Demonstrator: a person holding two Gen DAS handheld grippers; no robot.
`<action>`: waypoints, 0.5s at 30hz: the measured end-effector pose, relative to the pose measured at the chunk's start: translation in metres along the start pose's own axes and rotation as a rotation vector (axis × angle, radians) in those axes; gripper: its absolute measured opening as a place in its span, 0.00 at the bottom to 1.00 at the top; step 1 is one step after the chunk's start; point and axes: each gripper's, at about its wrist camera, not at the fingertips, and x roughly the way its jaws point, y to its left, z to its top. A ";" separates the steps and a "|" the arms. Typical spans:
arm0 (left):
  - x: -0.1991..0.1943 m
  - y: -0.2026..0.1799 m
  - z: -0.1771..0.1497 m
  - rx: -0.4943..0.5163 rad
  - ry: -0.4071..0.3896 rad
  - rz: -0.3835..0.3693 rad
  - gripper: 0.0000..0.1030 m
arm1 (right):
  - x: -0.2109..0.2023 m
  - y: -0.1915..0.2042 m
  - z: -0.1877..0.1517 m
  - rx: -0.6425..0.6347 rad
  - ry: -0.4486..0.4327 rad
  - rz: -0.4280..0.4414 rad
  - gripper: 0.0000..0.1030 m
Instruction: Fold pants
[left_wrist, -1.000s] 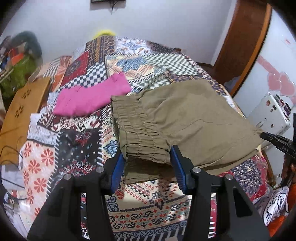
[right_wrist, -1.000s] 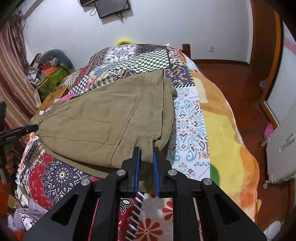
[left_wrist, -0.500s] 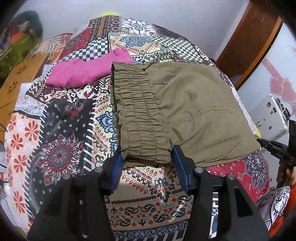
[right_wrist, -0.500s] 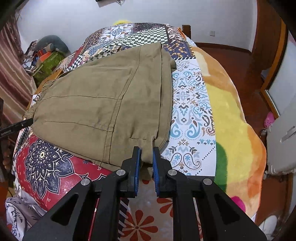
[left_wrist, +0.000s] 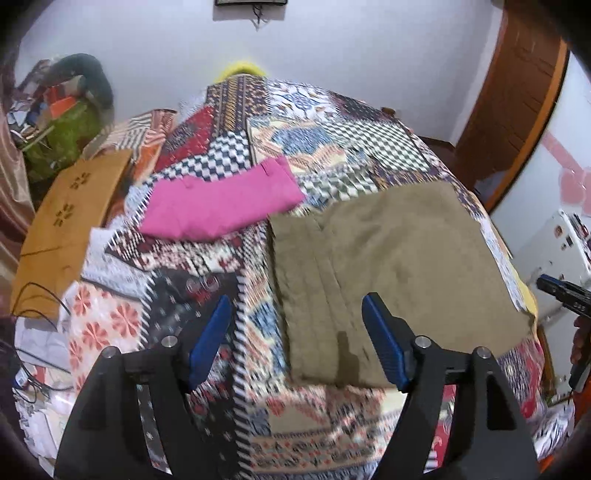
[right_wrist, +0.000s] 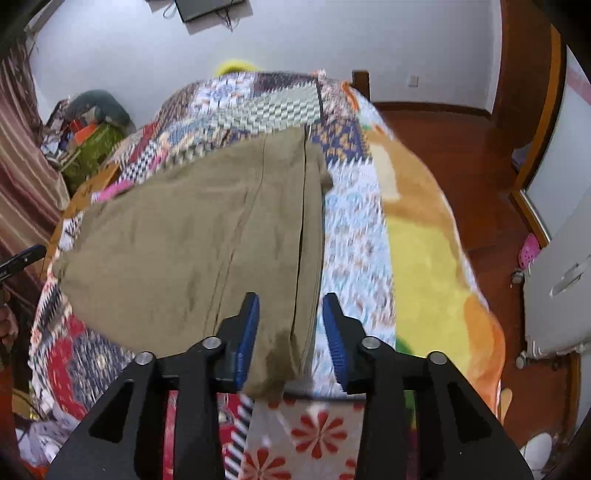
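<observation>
STEP: release fold, back both grippers off gently so layers stay flat | PANTS: folded olive-green cloth pants (left_wrist: 388, 258) centre-right on patchwork quilt bed (left_wrist: 229, 369) | LEFT: left gripper (left_wrist: 295, 343) jaws opening wide, released, pants edge between, untouched | RIGHT: right gripper (right_wrist: 290, 339) jaws opening, released, corner between pads

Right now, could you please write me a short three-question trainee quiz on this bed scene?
1. True or false: the left gripper clamps the folded olive-green fabric pants.
2. What colour is the folded garment lying beside the pants on the patchwork bedspread?
3. The right gripper's jaws are: A) opening around the pants' edge, B) shut on a cushion.

Key: 1 false, its jaws are opening; 2 pink; 3 A.
</observation>
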 end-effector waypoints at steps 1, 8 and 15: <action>0.003 0.001 0.006 -0.006 -0.001 0.009 0.71 | 0.000 0.000 0.004 -0.002 -0.011 -0.001 0.34; 0.035 0.008 0.045 -0.038 -0.002 0.029 0.71 | 0.013 -0.006 0.053 0.000 -0.091 0.007 0.34; 0.082 0.005 0.065 -0.040 0.066 0.018 0.72 | 0.054 -0.007 0.097 -0.047 -0.101 -0.006 0.39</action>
